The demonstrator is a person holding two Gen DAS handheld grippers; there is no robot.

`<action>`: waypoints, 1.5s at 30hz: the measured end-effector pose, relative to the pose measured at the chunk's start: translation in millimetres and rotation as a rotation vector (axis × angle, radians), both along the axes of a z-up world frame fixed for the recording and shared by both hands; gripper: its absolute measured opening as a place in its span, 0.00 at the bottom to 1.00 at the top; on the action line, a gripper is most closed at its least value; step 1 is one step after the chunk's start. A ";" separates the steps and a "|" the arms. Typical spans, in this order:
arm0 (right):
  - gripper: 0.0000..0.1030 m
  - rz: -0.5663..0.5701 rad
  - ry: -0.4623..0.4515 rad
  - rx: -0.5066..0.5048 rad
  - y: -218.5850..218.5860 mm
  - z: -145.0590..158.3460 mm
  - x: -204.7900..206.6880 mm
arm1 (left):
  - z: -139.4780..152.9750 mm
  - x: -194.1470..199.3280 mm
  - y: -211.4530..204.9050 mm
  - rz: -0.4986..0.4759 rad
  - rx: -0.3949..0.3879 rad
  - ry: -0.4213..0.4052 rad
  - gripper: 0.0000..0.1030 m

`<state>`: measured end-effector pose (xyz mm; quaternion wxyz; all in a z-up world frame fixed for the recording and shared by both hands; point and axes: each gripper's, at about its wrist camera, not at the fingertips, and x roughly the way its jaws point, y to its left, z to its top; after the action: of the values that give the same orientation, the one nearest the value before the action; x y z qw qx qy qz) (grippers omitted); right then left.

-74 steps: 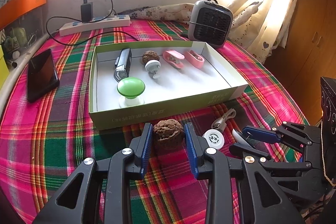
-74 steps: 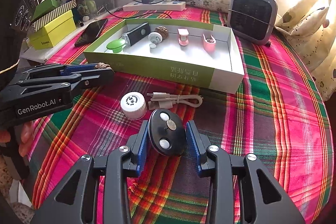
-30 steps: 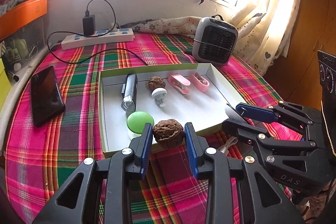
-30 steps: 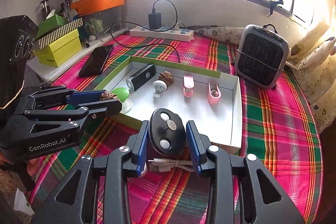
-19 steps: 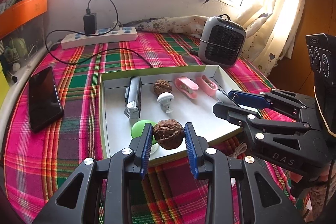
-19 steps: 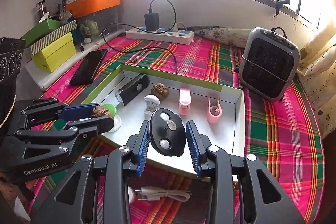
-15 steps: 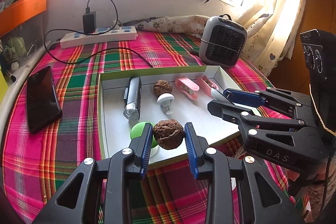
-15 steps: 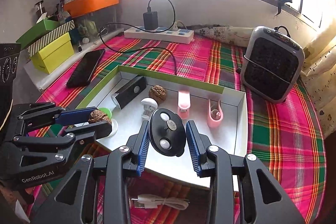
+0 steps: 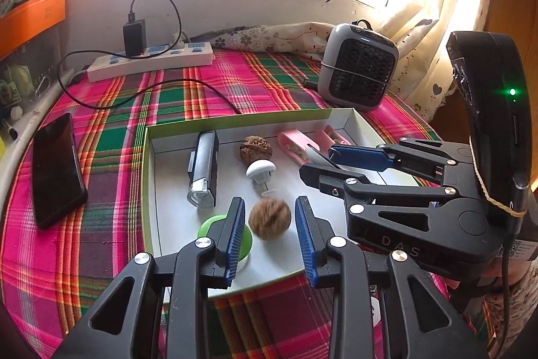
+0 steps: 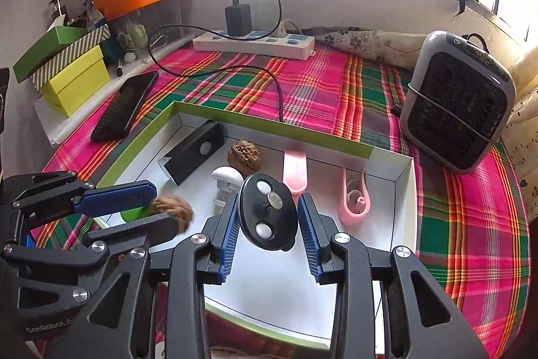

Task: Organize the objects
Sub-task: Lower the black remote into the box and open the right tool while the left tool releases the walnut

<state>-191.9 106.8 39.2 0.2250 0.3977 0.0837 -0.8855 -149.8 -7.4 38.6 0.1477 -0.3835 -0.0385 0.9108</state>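
The left gripper hangs over the near part of the box. Its blue pads are let go. A brown walnut sits loose in the gap between them. It touches neither pad and looks blurry. It is above the white floor of the box, near the front wall.

The right gripper is over the box too, more to the right side. Its jaws are squeezed tight on a black oval thing. That thing has two white dots and a round silver bit on it. It is up in the air over the box floor.

Inside the box, at the near left, is a green round thing. It is partly hidden behind a left pad. A little farther in stands a white knob. Just behind the knob lies a second walnut. Left of them lies a long black bar. To the right, by the far wall, are two pink clips, side by side but apart.

The box rests on a bright checked cloth. A black phone lies left of the box. Behind the box, on the right, stands a small grey heater. Far behind the box, on the left, is a white power strip with a black plug in it.
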 end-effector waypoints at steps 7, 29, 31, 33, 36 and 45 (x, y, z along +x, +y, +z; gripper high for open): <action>0.35 0.010 -0.016 0.004 -0.9 -5.1 -9.9 | -2.8 -2.9 2.5 -0.009 -0.002 0.001 0.28; 0.34 0.006 -0.046 0.013 -4.5 -15.7 -23.1 | -3.9 -3.3 5.2 -0.017 -0.012 0.006 0.28; 0.34 0.005 -0.046 0.015 -4.7 -16.0 -23.5 | -3.9 -3.2 5.3 -0.017 -0.014 0.006 0.28; 0.34 0.003 -0.047 0.014 -4.6 -16.0 -23.6 | -3.8 -3.1 4.9 -0.018 -0.016 0.008 0.28; 0.34 0.011 -0.049 0.017 -5.7 -16.1 -22.9 | -3.5 -2.4 4.7 -0.017 -0.013 0.005 0.28; 0.34 -0.004 -0.043 0.012 -2.9 -15.3 -19.2 | -2.8 0.1 3.5 -0.015 -0.015 0.005 0.28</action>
<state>-211.1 103.9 23.9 0.2223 0.4182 0.0835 -0.8768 -149.6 -3.9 35.8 0.1517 -0.3827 -0.0285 0.9109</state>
